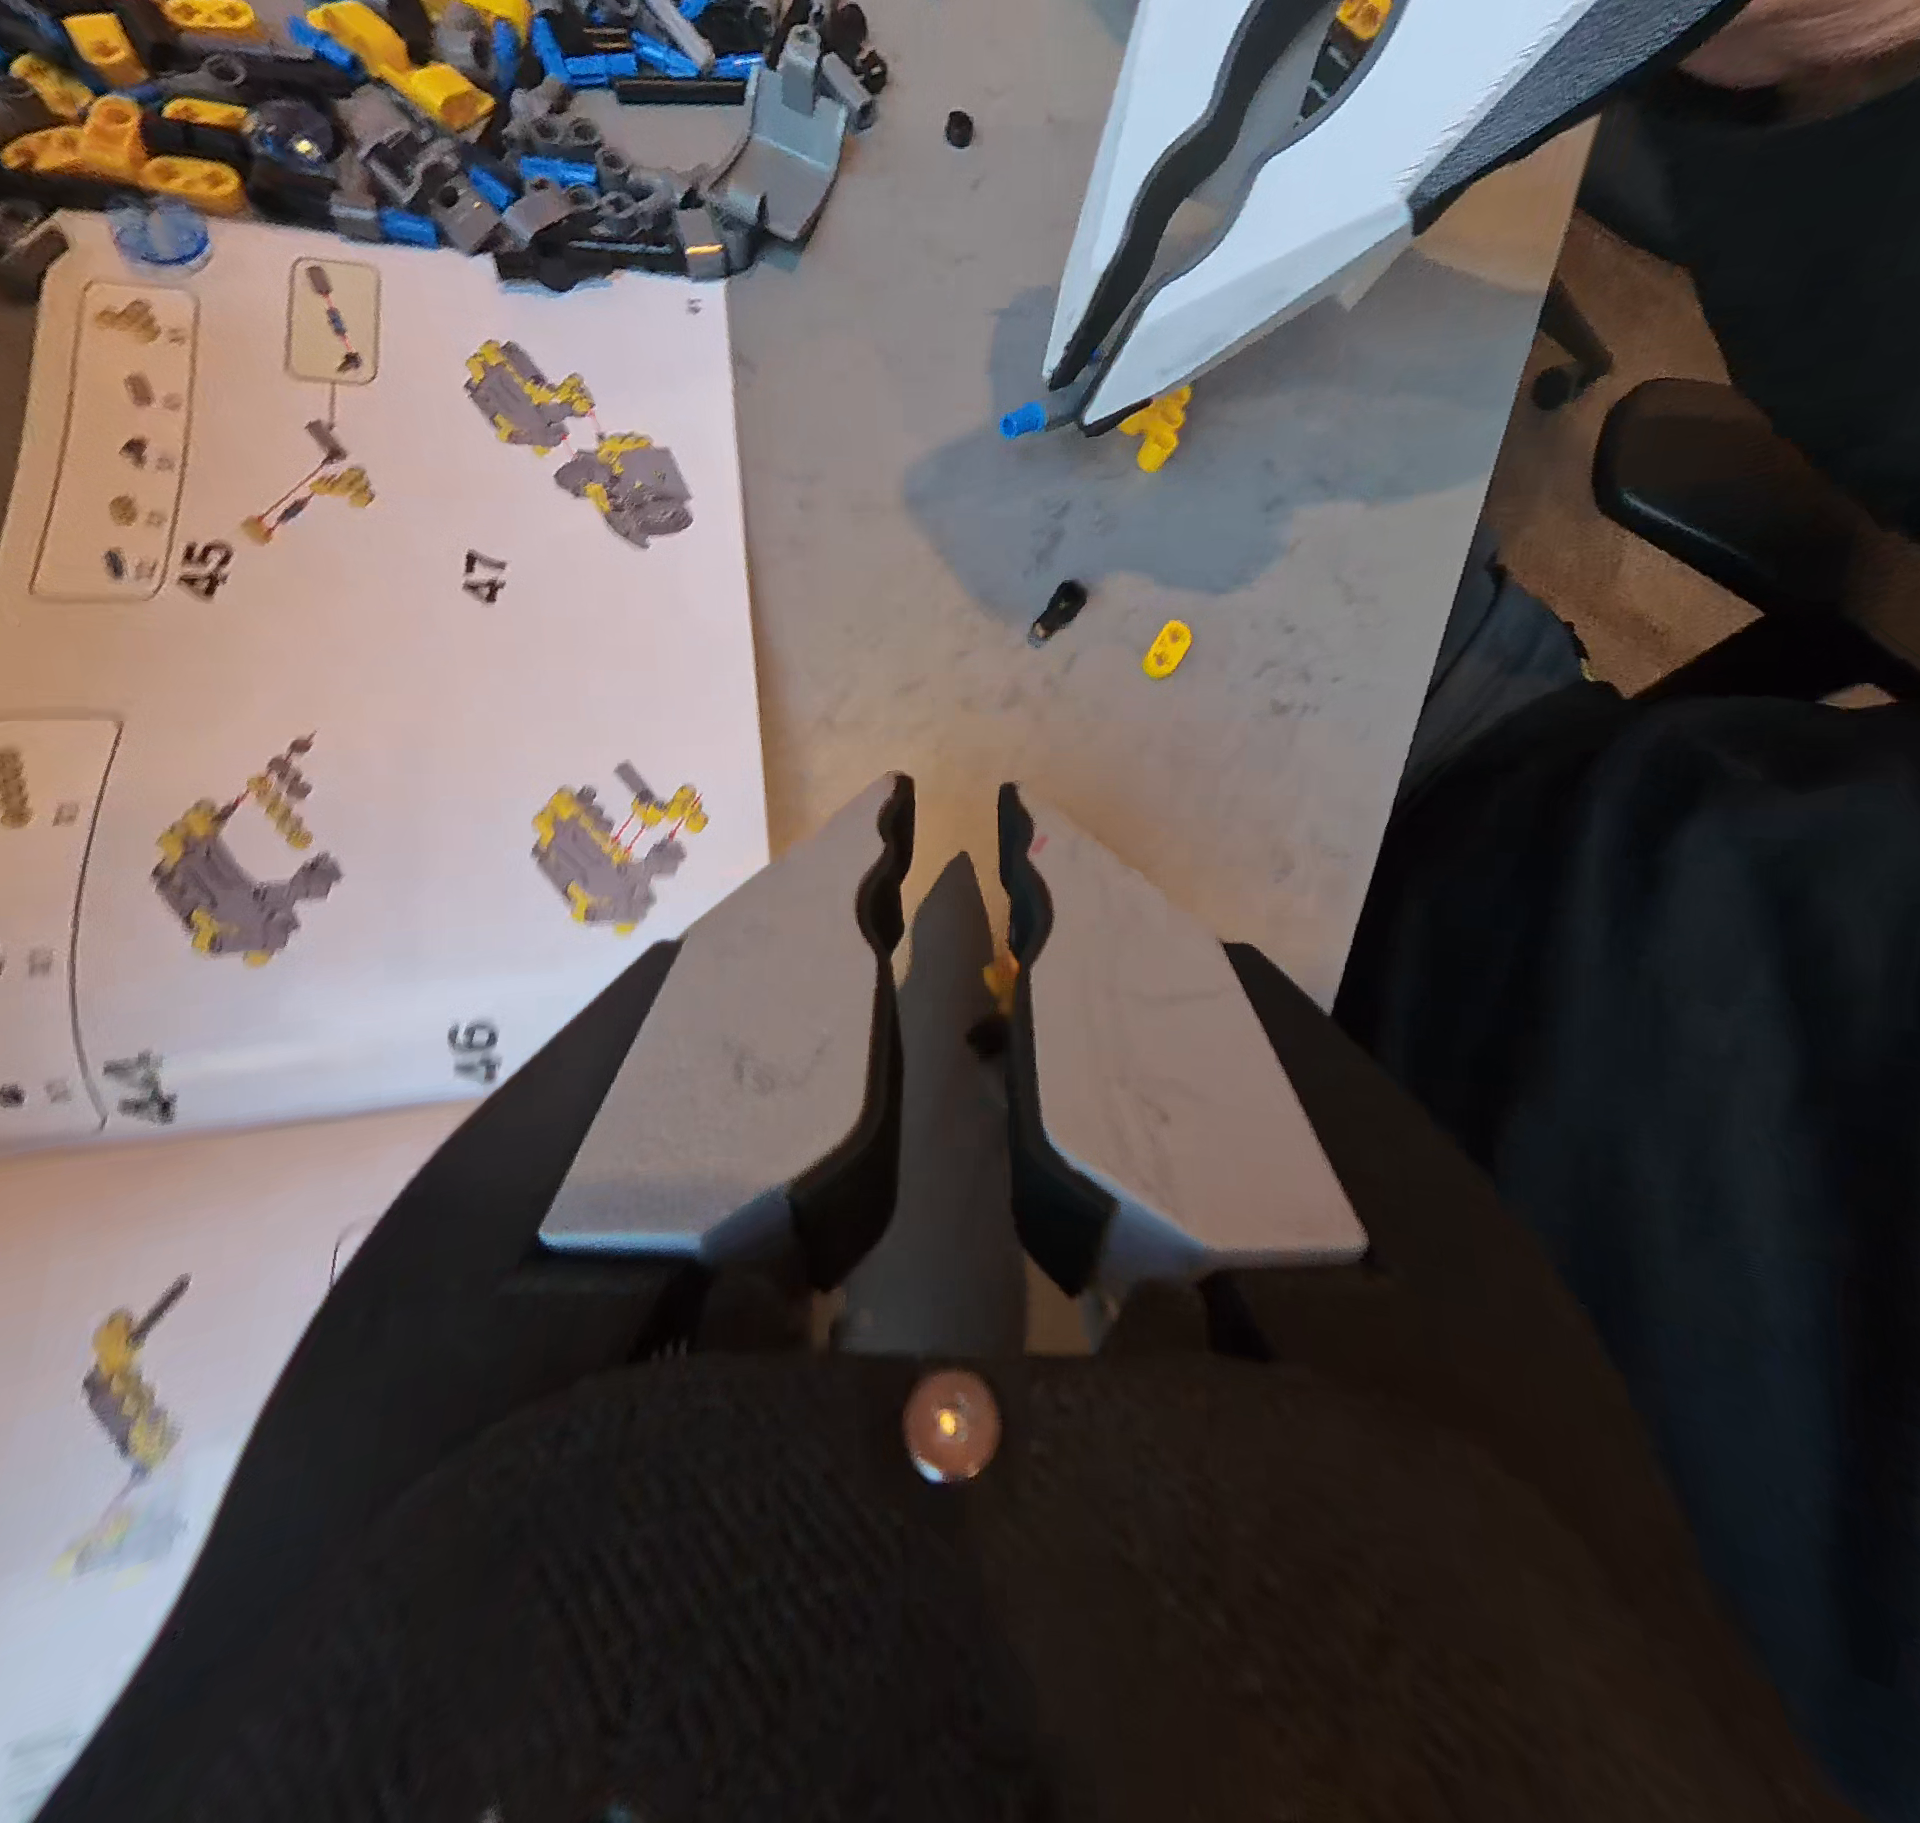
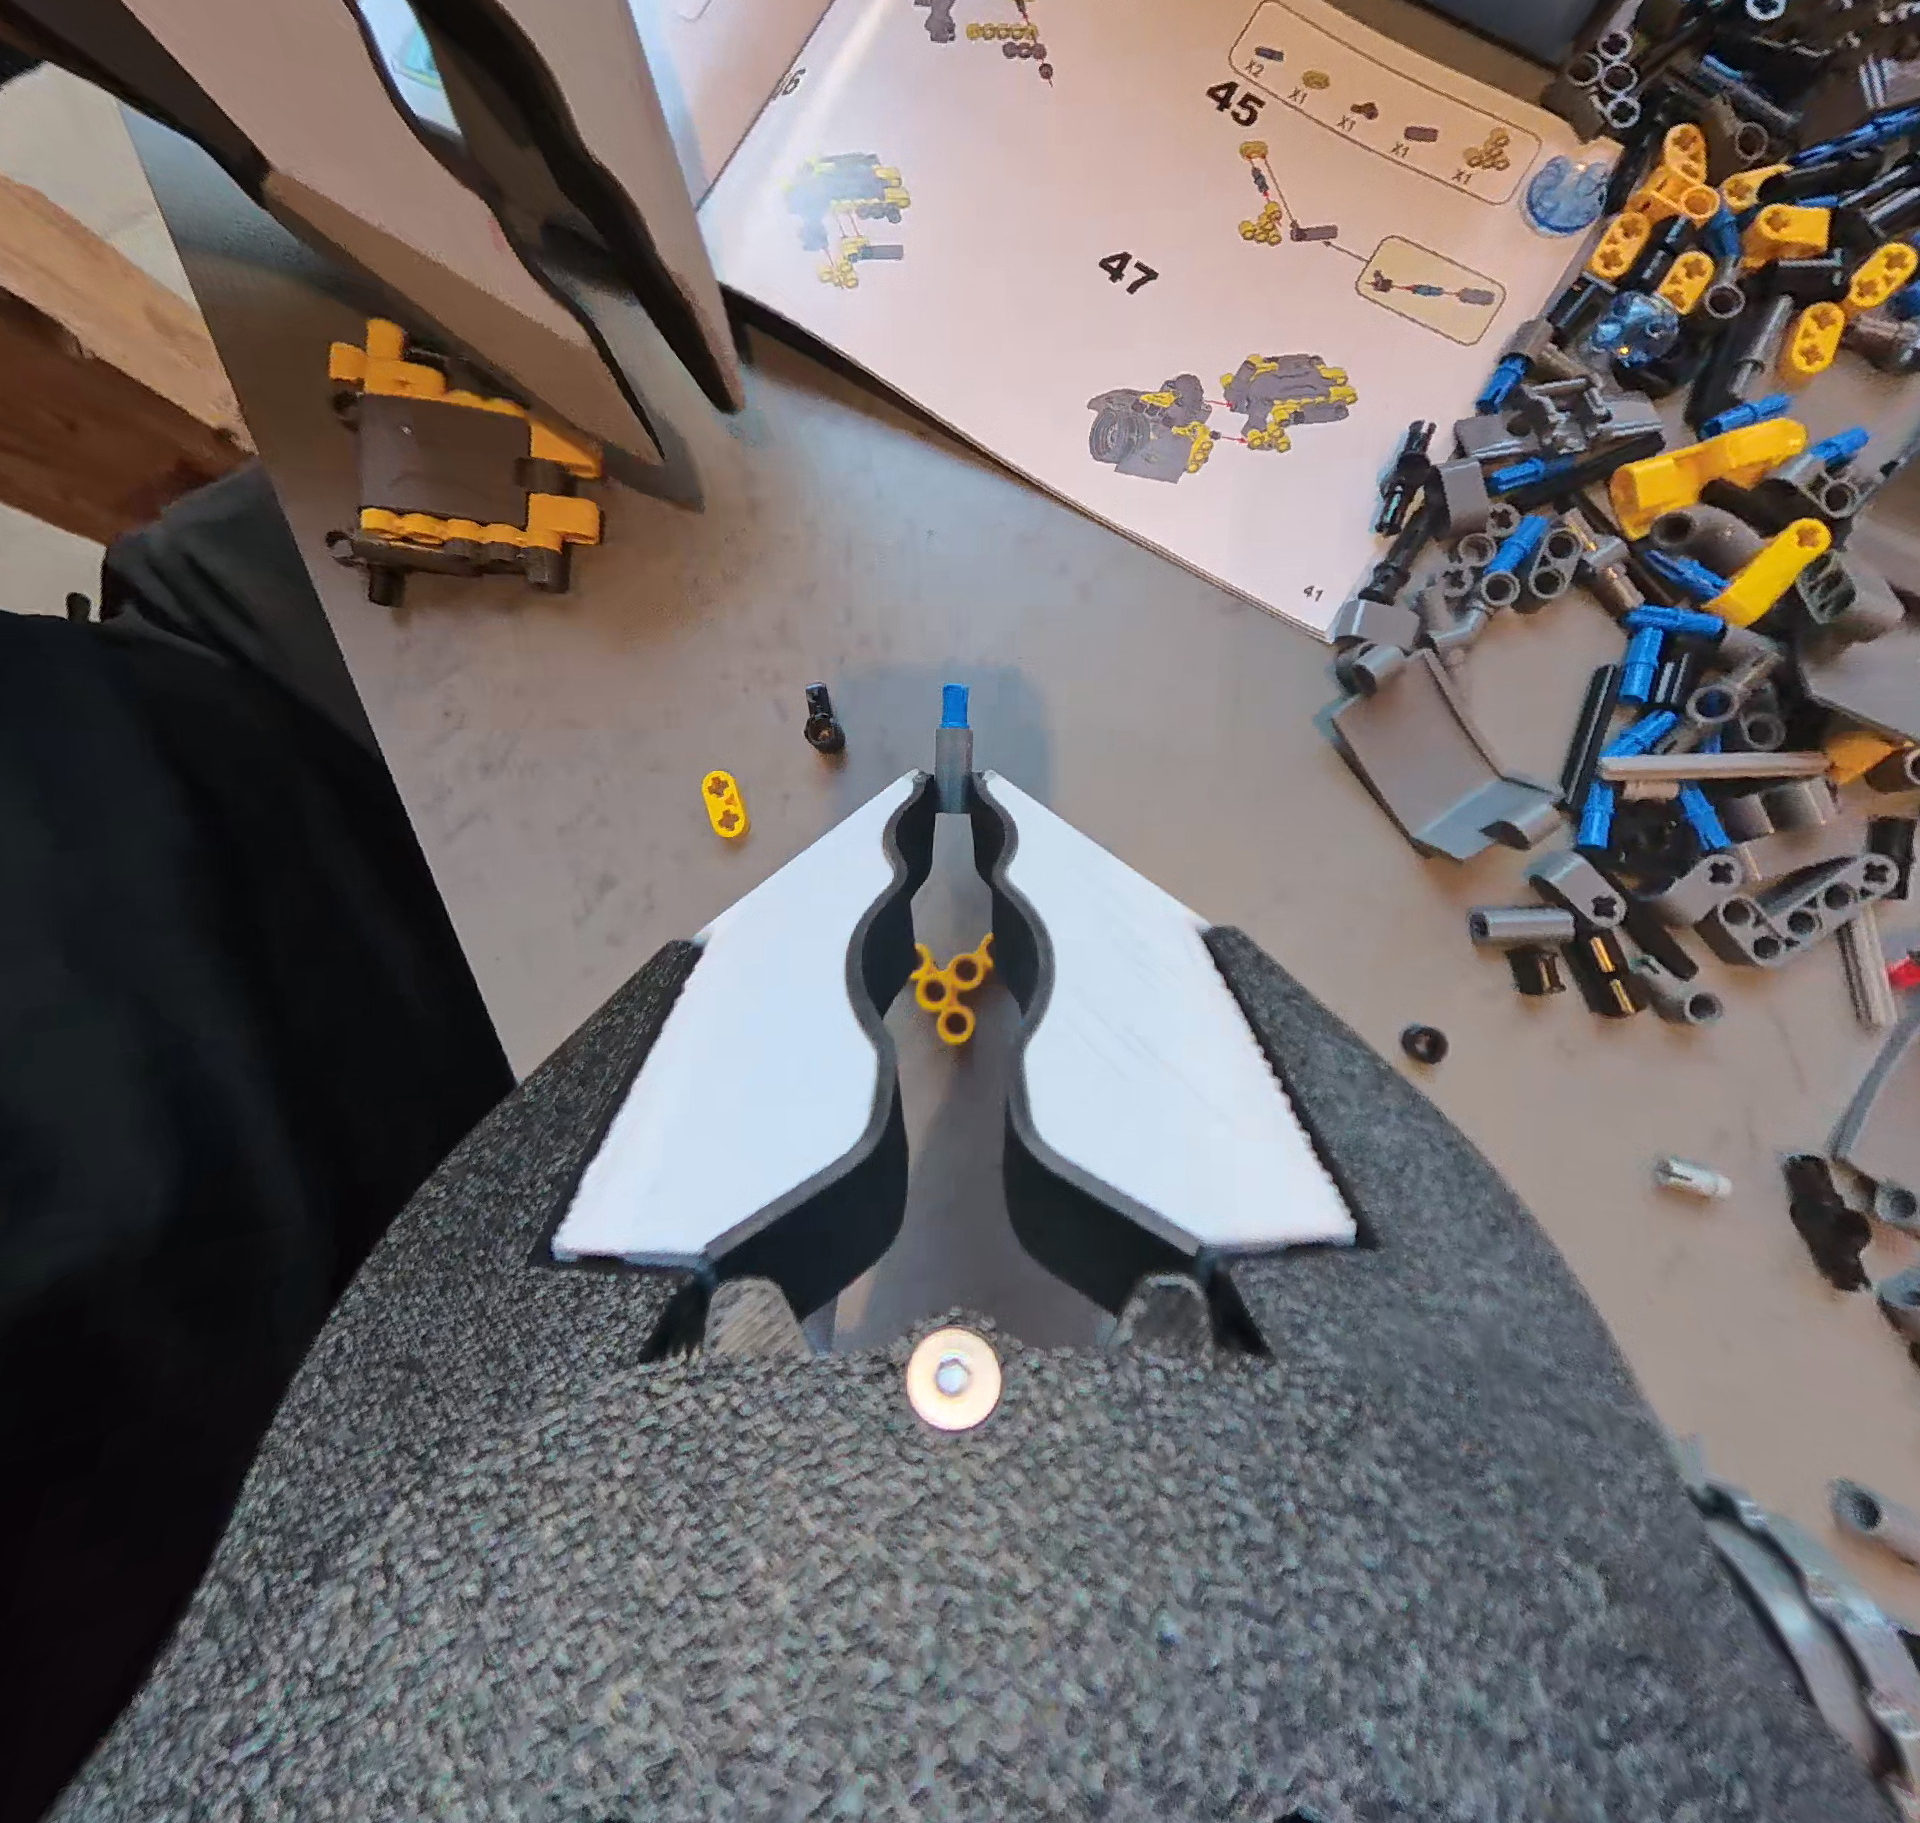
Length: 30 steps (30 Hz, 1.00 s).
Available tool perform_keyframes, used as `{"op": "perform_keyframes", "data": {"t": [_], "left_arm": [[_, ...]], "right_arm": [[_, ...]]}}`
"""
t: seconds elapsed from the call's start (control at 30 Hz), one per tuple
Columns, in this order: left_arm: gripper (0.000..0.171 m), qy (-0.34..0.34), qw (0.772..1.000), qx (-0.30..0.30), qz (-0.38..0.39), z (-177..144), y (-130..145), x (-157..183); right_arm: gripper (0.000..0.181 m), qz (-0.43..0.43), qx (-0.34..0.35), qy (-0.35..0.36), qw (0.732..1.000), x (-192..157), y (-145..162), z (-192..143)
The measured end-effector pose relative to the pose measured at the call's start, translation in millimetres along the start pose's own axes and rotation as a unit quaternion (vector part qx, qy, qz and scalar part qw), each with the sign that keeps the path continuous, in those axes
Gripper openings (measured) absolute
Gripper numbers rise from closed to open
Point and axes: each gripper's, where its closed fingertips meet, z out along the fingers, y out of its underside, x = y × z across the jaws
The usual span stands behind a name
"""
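My right gripper (image 2: pixel 951 784) is shut on a short grey connector with a blue pin (image 2: pixel 954 729) sticking out past its tips, low over the grey table (image 2: pixel 623 734). It also shows in the left wrist view (image 1: pixel 1075 407), with the blue pin (image 1: pixel 1021 419). A yellow three-hole piece (image 2: pixel 951 994) lies on the table under its fingers. My left gripper (image 1: pixel 954 791) is open and empty. It hovers over a yellow and grey part-built assembly (image 2: pixel 457 464) near the table edge. A small yellow two-hole link (image 2: pixel 724 803) and a black pin (image 2: pixel 823 719) lie between the grippers.
An open instruction booklet (image 1: pixel 416 682) lies left of the grippers. A big pile of grey, blue, yellow and black parts (image 1: pixel 416 80) sits beyond it, also in the right wrist view (image 2: pixel 1714 526). The table edge (image 1: pixel 1455 630), a black chair arm (image 1: pixel 1714 485) and a person's dark clothing border the right. About 9 cm separates my left fingertips from my right.
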Motion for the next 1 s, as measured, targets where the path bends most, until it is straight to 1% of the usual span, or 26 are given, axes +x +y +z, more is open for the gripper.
{"op": "perform_keyframes", "data": {"t": [0.13,0.23,0.37,0.43,0.57,0.73,0.83,1.0], "left_arm": [[0.013,0.006,0.999,-0.025,0.040,20,-15,5],[0.012,0.015,0.997,-0.054,0.057,36,-17,8],[0.013,0.054,0.993,-0.091,0.058,50,-12,20],[0.011,0.063,0.992,-0.091,0.062,54,-13,26],[0.011,0.073,0.991,-0.098,0.063,58,-15,34],[0.011,0.113,0.987,-0.097,0.051,62,-15,52],[0.008,0.104,0.990,-0.085,0.048,58,-19,47],[0.008,0.093,0.993,-0.068,0.024,42,-23,37]], "right_arm": [[0.005,0.013,0.019,0.000,1.000,-2,2,-6],[0.005,0.018,0.032,-0.002,0.999,-5,3,-12],[0.005,0.030,0.044,-0.010,0.999,-8,8,-17],[0.005,0.041,0.053,-0.019,0.998,-11,10,-18],[0.005,0.048,0.063,-0.024,0.997,-11,11,-21],[0.005,0.048,0.070,-0.020,0.996,-11,12,-27],[0.005,0.049,0.073,-0.021,0.996,-10,11,-31],[0.005,0.052,0.071,-0.025,0.996,-11,13,-35]]}}
